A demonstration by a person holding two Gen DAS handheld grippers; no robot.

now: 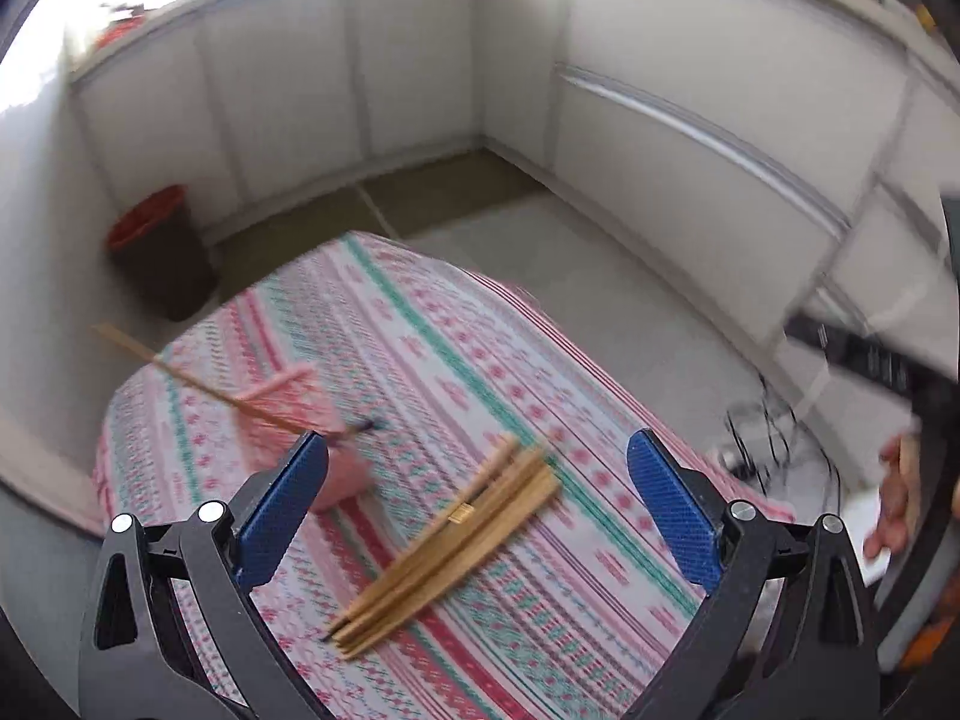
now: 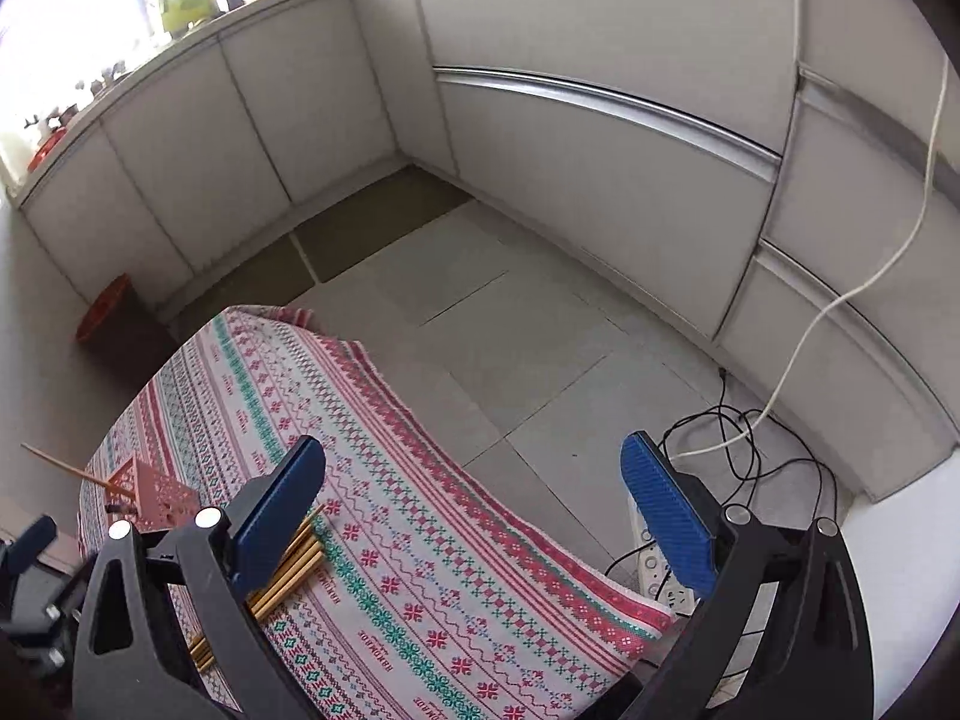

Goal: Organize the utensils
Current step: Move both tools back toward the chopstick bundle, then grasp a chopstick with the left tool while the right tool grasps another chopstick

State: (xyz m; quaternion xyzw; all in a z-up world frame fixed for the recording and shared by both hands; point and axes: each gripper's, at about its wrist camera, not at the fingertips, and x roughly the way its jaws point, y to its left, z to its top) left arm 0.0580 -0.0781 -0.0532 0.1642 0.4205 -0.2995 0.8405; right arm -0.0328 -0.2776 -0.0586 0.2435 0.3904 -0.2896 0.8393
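Note:
A bundle of several wooden chopsticks lies on the patterned tablecloth, between the open fingers of my left gripper, which is empty above it. One chopstick sticks out slanted from a pink perforated holder lying on the cloth at the left, blurred. In the right wrist view the bundle is partly hidden behind the left finger of my open, empty right gripper. The holder and its single chopstick sit at the far left.
White cabinets line the far walls. A brown bin with a red liner stands on the floor left of the table. Black and white cables and a power strip lie on the floor right of the table. My left gripper shows at the lower left.

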